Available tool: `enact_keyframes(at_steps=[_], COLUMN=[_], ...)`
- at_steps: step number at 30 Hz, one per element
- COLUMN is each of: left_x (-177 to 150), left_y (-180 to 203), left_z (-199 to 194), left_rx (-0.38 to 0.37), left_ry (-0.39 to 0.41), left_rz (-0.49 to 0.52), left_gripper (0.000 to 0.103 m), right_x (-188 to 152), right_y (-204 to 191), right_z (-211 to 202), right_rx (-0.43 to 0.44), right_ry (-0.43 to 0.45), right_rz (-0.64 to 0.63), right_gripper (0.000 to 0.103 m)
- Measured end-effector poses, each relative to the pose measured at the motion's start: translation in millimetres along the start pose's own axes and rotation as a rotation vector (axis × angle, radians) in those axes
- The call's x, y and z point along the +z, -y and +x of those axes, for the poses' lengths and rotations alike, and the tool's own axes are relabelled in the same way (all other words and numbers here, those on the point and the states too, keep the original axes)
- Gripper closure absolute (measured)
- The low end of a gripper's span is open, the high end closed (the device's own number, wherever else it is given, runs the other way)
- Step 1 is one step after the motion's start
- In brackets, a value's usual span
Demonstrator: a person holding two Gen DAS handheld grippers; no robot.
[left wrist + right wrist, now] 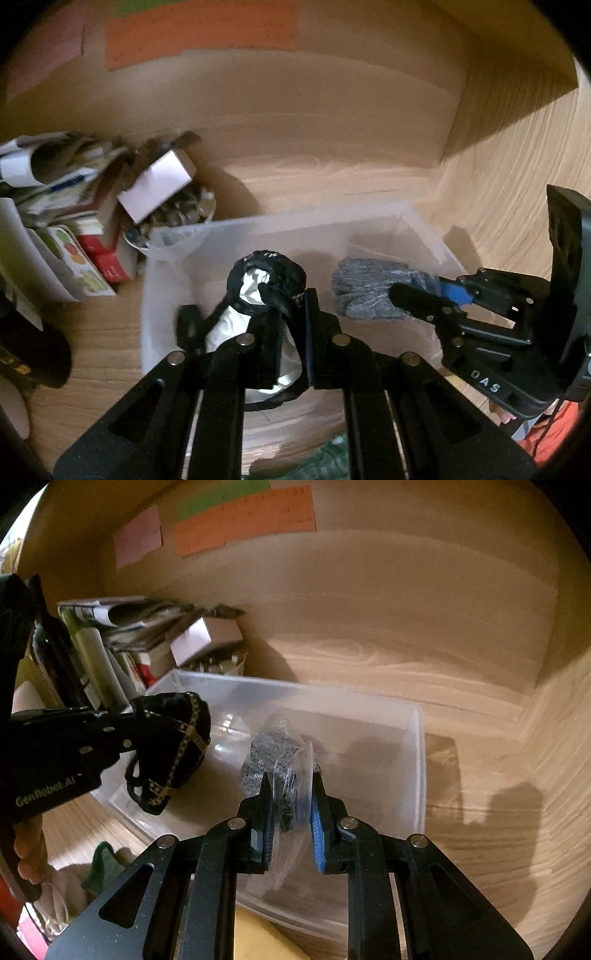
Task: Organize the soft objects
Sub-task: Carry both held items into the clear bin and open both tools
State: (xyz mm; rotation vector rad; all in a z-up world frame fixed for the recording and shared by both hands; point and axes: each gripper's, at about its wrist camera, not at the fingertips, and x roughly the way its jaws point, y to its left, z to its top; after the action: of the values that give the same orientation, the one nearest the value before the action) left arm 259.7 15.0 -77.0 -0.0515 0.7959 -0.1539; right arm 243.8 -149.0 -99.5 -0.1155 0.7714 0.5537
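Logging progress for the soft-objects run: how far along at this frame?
Nothing visibly lies loose in the clear plastic bin. In hand: the left gripper is shut on a black fabric item with a silvery lining, and the right gripper is shut on a grey knitted item in a clear plastic bag, both held over the bin. Left to do: release both.

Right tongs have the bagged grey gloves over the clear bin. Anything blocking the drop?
Nothing visible does: the bagged grey gloves hang over bare floor of the clear bin; the left tongs' black hat is off left.
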Motion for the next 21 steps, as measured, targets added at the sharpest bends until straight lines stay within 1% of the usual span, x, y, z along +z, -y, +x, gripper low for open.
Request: enact_keyframes(at_steps=[2, 4, 5, 8, 9, 10, 11, 12, 13, 14, 18, 20, 21], left_x=[0.4, 0.8, 0.4, 1.4, 1.3, 1.7, 2.8, 3.1, 3.3, 4.9, 4.9, 3.3, 2.5], left_y=[1.9, 1.3, 2.0, 5.5, 5.7, 5.3, 4.9, 4.5, 2.9, -0.9, -4.3, -2.8, -2.6], left_z=[4.1, 7.4, 6.8, 5.8, 3.3, 0.1, -2.8, -7.2, -12.0, -12.9, -30.3, -39.1, -44.5], left_rx=[-0.01, -0.02, -0.021, -0.002, 0.003, 0.005, 0.006, 0.005, 0.0, -0.005, 0.019, 0.034, 0.039], left_ry=[-0.025, -0.045, -0.047, -0.037, -0.029, -0.019, -0.009, 0.0, 0.008, 0.018, 0.067, 0.091, 0.105], left_rz=[-0.004, -0.01, -0.01, -0.002, -0.002, -0.006, -0.011, -0.018, -0.026, -0.037, -0.04, -0.033, -0.03], left_gripper=[0.091, 0.084, 0.083, 0.07, 0.062, 0.055, 0.052, 0.047, 0.043, 0.042, 0.036, 0.033, 0.031], right_x=[-0.9, -2.6, -4.1, -5.1, -4.6, -3.9, -3.4, -2.2, -0.9, -0.1, 4.3, 6.1, 6.7], right_y=[-1.8, -1.7, -1.2, -0.3, 0.2, 0.4, 0.9, 0.4, 0.2, 0.9, -0.5, -3.2, -4.6], right_z=[4.7, 6.1, 5.1, 4.6, 4.0, 3.3, 1.2, 0.3, -1.5, -6.4, -24.0, -35.2, -41.7], right_rx=[0.0, -0.002, -0.003, -0.011, -0.014, -0.017, -0.024, -0.029, -0.03, -0.026, -0.031, -0.039, -0.042], right_ry=[-0.017, -0.025, -0.025, -0.028, -0.029, -0.026, -0.021, -0.016, -0.005, 0.01, 0.057, 0.087, 0.104], right_rz=[-0.007, -0.012, -0.014, -0.018, -0.017, -0.018, -0.019, -0.019, -0.017, -0.015, -0.02, -0.026, -0.029], right_gripper=[0.086, 0.085, 0.085, 0.083, 0.082, 0.079, 0.072, 0.068, 0.061, 0.057, 0.054, 0.046, 0.045])
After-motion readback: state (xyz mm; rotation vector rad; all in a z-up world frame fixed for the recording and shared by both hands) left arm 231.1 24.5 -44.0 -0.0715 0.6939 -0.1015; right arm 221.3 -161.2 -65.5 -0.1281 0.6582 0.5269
